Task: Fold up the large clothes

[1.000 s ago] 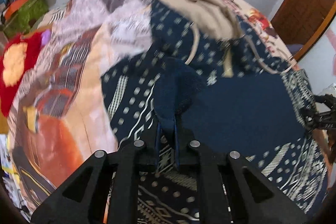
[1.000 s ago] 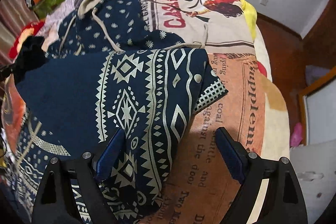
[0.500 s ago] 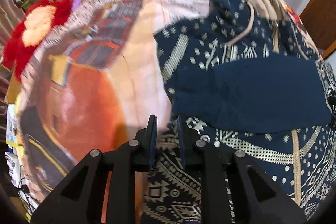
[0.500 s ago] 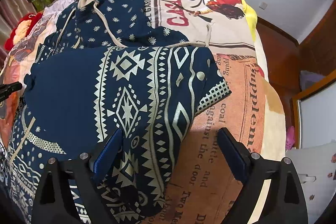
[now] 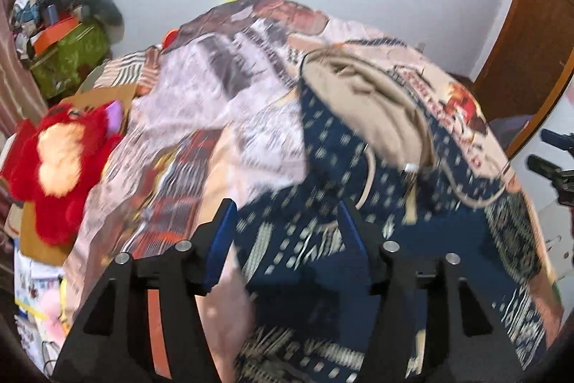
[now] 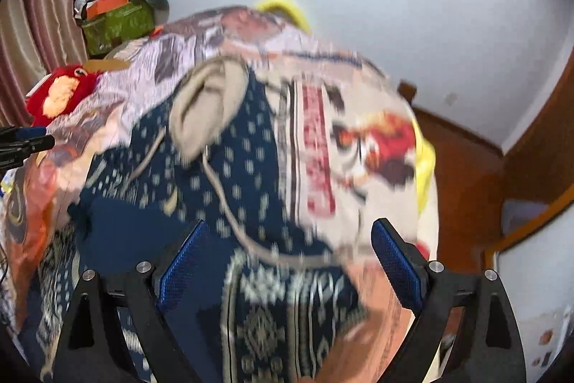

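A navy patterned hoodie (image 5: 376, 203) with a beige-lined hood (image 5: 373, 103) and drawstrings lies on the bed; it also shows in the right wrist view (image 6: 229, 189). A sleeve lies folded across its body. My left gripper (image 5: 287, 228) is open and empty above the hoodie's left side. My right gripper (image 6: 287, 257) is open and empty above its right side. Both views are motion-blurred.
A printed bedspread (image 5: 222, 117) covers the bed. A red plush toy (image 5: 57, 164) lies at the left edge. A green box with clutter (image 6: 114, 20) stands at the back left. A wooden door (image 5: 531, 34) and floor are at the right.
My left gripper let go of the sleeve, which now lies across the hoodie, and then opened wide. Both grippers have tilted up and pulled back, bringing the wall into view.
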`<state>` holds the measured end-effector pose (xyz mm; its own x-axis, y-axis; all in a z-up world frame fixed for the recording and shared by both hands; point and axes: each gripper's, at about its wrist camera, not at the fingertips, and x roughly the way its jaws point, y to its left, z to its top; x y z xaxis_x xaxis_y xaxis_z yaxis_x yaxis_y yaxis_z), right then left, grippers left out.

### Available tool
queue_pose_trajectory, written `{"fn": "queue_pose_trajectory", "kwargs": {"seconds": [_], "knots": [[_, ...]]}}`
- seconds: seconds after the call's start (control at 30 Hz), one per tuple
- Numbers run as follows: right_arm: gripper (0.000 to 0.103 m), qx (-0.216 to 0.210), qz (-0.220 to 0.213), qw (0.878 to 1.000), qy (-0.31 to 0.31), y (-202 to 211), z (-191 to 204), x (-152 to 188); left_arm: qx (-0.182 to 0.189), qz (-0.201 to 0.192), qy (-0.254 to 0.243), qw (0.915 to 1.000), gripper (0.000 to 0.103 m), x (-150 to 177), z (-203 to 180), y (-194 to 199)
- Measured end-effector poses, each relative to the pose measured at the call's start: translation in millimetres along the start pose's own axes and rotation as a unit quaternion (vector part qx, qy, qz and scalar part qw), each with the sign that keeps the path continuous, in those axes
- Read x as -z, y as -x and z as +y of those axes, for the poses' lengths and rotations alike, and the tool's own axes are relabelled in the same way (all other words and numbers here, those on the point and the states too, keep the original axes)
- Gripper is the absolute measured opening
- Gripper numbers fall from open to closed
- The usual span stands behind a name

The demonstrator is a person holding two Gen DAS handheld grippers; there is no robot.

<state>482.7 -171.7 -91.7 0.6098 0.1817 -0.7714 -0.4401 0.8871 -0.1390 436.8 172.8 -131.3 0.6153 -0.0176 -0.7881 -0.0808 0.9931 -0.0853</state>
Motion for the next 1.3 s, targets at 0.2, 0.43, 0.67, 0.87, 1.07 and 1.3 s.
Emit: {"fn": "queue_pose_trajectory", "kwargs": {"seconds": [0.2, 0.43, 0.67, 0.87, 1.07, 1.3], "knots": [[0.091, -0.026, 0.009, 0.999, -0.043, -53.7, 4.9, -41.0, 0.002, 0.012, 0.014, 0.9998, 0.062, -33.7, -11.6, -49.8], [0.091, -0.071, 0.037, 0.989, -0.122, -132.9, -4.7, -63.5, 0.05, 0.038, 0.091, 0.9939, 0.062, -57.1, -0.7, -113.9], [0.084, -0.148, 0.083, 0.956, -0.238, -205.9, -13.5, -67.7, 0.117, 0.077, 0.187, 0.9722, 0.062, -61.5, 11.8, -172.2], [0.047, -0.162, 0.067, 0.957, -0.229, -208.5, -0.9, -72.9, 0.15, 0.078, 0.203, 0.9645, 0.028, -66.8, 1.2, -181.7], [0.013, -0.181, 0.054, 0.965, -0.184, -180.3, 14.1, -71.6, 0.137, 0.061, 0.131, 0.9799, 0.009, -68.0, -21.3, -149.1], [0.01, -0.204, 0.026, 0.969, -0.136, -104.8, 22.5, -46.8, 0.156, 0.037, 0.046, 0.986, 0.008, -46.5, -34.8, -67.1]]}}
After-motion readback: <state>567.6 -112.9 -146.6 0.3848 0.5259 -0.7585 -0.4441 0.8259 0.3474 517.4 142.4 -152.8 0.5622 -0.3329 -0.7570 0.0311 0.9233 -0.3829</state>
